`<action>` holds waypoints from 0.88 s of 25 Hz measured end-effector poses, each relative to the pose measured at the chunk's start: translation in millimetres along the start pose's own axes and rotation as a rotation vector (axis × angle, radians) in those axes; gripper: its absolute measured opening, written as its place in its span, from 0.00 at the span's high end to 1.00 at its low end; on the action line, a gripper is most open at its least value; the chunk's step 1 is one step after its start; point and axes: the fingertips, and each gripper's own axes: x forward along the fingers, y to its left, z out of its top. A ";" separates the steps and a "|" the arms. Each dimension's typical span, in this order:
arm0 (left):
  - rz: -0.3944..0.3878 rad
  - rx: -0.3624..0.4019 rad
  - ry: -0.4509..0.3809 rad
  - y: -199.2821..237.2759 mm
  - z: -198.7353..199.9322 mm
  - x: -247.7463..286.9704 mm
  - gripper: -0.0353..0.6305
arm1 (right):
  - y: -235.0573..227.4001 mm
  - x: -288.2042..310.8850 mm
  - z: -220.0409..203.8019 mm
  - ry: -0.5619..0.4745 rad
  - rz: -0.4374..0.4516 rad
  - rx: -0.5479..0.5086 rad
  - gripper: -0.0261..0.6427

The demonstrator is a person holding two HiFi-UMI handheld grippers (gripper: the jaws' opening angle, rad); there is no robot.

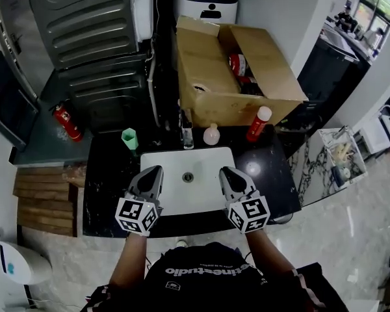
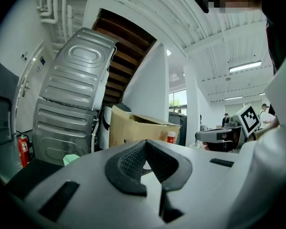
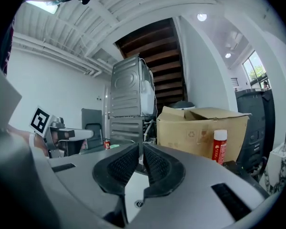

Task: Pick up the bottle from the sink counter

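Two bottles stand at the back of the dark sink counter (image 1: 110, 174). One is a small pale round bottle (image 1: 211, 135) right of the faucet (image 1: 186, 134). The other is a tall red bottle with a white cap (image 1: 259, 123) (image 3: 219, 146) (image 2: 171, 137), against the cardboard box. My left gripper (image 1: 155, 169) (image 2: 145, 143) hovers over the left part of the white sink (image 1: 201, 164), shut and empty. My right gripper (image 1: 226, 171) (image 3: 142, 147) hovers over the sink's right part, also shut with nothing between its pads. Both are well short of the bottles.
An open cardboard box (image 1: 234, 64) (image 3: 200, 128) fills the space behind the counter. A green cup (image 1: 129, 138) stands at the back left of the sink. A grey ribbed appliance (image 1: 91, 18) and a red fire extinguisher (image 1: 66, 121) are to the left.
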 end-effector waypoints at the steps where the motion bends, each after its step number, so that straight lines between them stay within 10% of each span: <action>1: -0.005 -0.002 0.000 2.0 -0.3 4.6 0.93 | -1.0 3.9 1.2 -0.004 0.002 -0.006 0.88; 7: -0.002 -0.026 0.020 8.9 -9.2 35.5 0.93 | -23.2 31.0 -6.6 0.012 0.026 -0.003 0.67; 22: 0.091 -0.016 0.153 45.8 -47.0 103.2 0.93 | -140.5 195.3 -91.1 0.150 -0.031 0.001 0.65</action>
